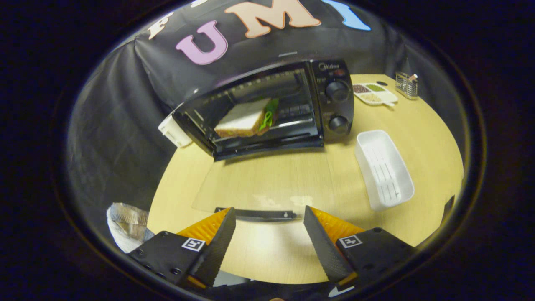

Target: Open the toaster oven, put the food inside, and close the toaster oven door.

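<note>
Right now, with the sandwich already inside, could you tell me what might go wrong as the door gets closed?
1. The glass door lies flat, and its handle sits just ahead of the open claw; the claw could slip off the thin bar.
2. The sandwich sits near the oven mouth, so the door might catch it.
3. The white tray lies close beside the door and could be bumped.

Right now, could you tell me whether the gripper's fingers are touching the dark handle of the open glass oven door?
Apart. In the gripper view, the gripper is open, and the dark handle lies ahead of the fingertips, with bare table showing between them.
</note>
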`<state>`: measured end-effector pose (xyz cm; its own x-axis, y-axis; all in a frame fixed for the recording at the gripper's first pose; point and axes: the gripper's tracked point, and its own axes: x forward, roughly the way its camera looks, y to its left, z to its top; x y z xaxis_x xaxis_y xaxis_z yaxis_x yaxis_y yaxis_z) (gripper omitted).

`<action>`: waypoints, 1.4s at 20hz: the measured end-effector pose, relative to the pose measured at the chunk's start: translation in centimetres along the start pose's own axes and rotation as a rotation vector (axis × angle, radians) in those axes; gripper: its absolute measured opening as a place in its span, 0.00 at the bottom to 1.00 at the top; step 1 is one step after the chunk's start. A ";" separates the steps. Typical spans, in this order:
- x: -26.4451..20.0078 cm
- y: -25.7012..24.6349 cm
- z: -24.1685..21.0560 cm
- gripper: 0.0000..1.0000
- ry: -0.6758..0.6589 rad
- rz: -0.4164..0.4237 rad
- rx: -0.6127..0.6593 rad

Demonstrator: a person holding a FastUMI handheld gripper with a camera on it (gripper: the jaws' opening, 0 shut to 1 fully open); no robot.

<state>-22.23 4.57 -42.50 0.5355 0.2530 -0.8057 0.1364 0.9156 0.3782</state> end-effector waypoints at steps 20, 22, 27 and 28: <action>-1.0 0.5 6.0 1.00 -0.130 -0.050 -0.154; -1.7 1.1 8.5 1.00 -0.182 -0.051 -0.159; -2.0 2.5 13.7 0.99 -0.283 -0.034 -0.173; -1.9 2.3 14.5 1.00 -0.295 -0.049 -0.186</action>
<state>-10.80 1.69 -33.48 0.7533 0.1311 -0.6445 0.0282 0.9726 0.2308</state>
